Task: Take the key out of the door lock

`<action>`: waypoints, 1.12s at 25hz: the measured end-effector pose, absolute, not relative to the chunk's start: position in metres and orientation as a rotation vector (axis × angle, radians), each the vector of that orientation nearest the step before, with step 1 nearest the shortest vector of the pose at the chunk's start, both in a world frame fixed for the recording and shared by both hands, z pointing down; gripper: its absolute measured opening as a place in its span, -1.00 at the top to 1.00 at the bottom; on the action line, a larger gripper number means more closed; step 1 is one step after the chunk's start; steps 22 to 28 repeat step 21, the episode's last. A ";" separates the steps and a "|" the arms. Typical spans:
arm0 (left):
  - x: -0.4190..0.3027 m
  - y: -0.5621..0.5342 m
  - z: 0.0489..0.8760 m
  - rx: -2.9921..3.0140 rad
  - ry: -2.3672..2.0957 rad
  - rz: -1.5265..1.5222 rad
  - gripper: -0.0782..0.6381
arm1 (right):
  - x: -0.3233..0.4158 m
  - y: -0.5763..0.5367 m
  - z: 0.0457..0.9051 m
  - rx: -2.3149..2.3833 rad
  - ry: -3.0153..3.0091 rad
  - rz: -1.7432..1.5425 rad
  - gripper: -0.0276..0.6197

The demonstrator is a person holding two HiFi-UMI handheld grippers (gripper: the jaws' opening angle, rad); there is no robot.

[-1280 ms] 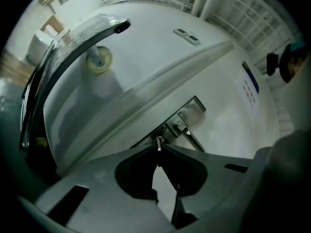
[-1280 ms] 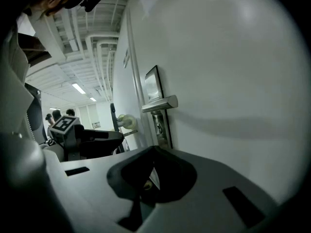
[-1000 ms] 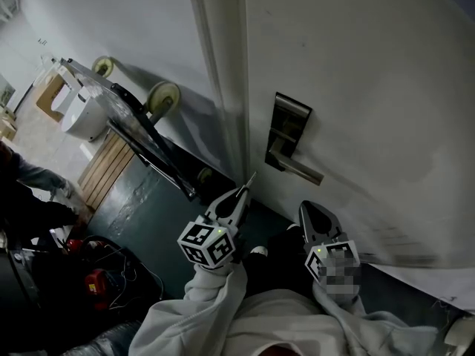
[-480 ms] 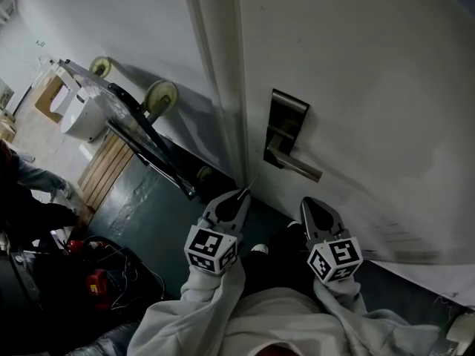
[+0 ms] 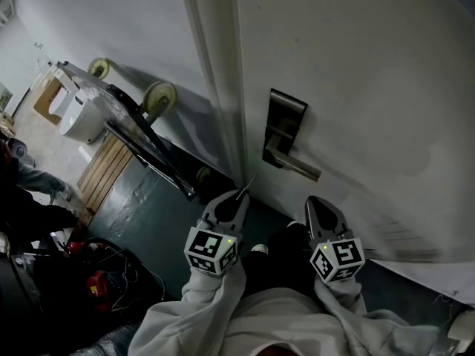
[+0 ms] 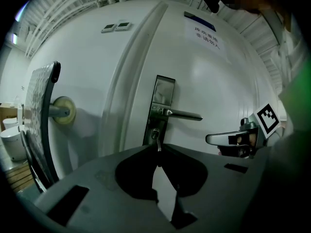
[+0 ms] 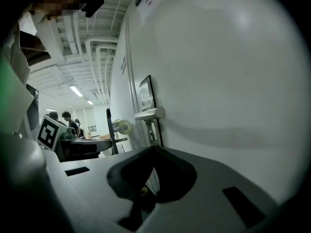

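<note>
A dark metal lock plate (image 5: 286,136) with a lever handle (image 5: 297,170) sits on the white door. My left gripper (image 5: 241,193) is shut on a thin silver key (image 5: 250,182), which pokes out past its tips, clear of the door. In the left gripper view the key (image 6: 158,146) stands just below the keyhole (image 6: 154,133), apart from it. To the right, below the handle, my right gripper (image 5: 318,205) is shut with nothing in it. In its own view the plate (image 7: 147,93) is ahead on the left.
A hand trolley (image 5: 141,136) with pale wheels (image 5: 162,95) leans on the wall left of the door frame. A wooden pallet (image 5: 107,167), a white bin (image 5: 82,113) and cables with a red tool (image 5: 96,277) lie on the floor. A person (image 5: 30,191) is at far left.
My left gripper has dropped a little and drawn back from the door with the key. The right gripper has barely shifted.
</note>
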State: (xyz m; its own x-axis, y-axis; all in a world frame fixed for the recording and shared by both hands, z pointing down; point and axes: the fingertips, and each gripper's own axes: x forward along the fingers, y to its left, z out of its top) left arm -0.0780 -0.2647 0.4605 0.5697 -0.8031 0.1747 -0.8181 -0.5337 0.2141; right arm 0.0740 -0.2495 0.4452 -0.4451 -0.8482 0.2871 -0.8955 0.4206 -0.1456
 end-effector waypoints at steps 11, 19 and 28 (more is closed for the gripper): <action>-0.075 -0.263 0.463 2.511 -1.346 0.072 0.71 | 0.078 -0.245 0.449 1.550 -2.496 0.422 0.76; -0.070 -0.260 0.465 2.509 -1.352 0.077 0.71 | 0.083 -0.242 0.451 1.561 -2.492 0.428 0.76; -0.070 -0.260 0.465 2.510 -1.351 0.078 0.71 | 0.084 -0.241 0.451 1.560 -2.493 0.428 0.76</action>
